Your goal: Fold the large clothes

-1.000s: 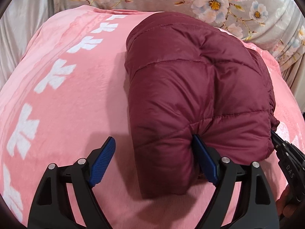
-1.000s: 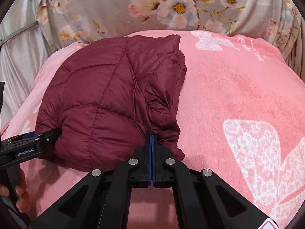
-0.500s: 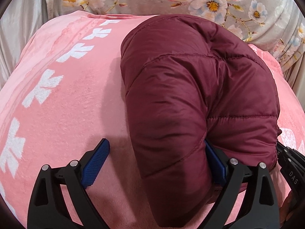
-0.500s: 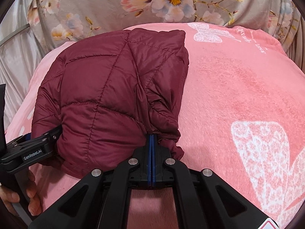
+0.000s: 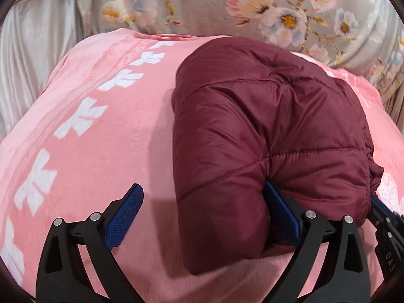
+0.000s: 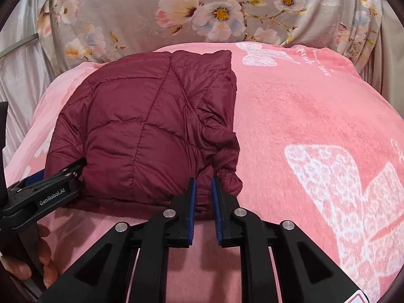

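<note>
Pink blanket (image 6: 303, 116) | left gripper (image 5: 202, 214) "GenRobot.AI" wide apart | right gripper (image 6: 203, 202) loosely straddling jacket (image 6: 141, 131)

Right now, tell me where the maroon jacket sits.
The maroon jacket lies folded on the pink blanket, left of centre in the right wrist view, its near edge between both claws.

My left wrist camera sits low and close, looking forward over the pink blanket (image 5: 83, 136) at the maroon jacket (image 5: 265, 126) from its left. My right wrist camera looks forward from the jacket's (image 6: 141, 131) right near corner. Both share the jacket, the blanket (image 6: 303, 116) and the floral cloth (image 5: 277, 7) behind.
</note>
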A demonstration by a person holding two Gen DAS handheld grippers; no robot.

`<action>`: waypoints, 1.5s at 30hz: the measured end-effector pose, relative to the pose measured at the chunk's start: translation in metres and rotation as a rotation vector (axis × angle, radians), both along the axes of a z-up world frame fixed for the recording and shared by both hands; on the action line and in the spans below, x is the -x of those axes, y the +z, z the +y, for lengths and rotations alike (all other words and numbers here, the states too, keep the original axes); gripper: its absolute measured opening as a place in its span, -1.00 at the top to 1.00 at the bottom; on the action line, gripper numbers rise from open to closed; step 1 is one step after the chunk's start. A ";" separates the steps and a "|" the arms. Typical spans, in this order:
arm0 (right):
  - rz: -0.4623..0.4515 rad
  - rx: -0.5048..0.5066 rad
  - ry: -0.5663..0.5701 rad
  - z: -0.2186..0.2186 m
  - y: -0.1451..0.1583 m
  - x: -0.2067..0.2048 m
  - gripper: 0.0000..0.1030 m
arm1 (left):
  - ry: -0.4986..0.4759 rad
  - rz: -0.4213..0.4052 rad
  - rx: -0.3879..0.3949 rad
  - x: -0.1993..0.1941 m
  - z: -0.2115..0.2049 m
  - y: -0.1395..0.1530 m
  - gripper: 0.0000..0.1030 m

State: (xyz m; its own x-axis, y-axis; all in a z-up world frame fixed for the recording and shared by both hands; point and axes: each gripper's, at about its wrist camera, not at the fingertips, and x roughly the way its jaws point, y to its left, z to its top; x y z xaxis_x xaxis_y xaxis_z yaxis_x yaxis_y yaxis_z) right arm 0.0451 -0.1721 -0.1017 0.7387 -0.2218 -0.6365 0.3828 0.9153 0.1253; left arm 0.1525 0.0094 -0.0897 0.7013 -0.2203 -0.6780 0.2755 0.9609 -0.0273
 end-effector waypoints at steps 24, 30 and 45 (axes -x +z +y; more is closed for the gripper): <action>-0.048 0.169 -0.006 0.011 -0.004 0.065 0.00 | 0.011 -0.118 -0.098 0.076 -0.009 0.008 -0.82; -0.038 0.147 -0.009 0.007 -0.006 0.064 0.00 | 0.019 -0.113 -0.106 0.078 -0.011 0.007 -0.81; -0.009 0.060 0.003 -0.003 -0.008 0.053 0.00 | 0.037 -0.116 -0.118 0.078 -0.010 0.007 -0.81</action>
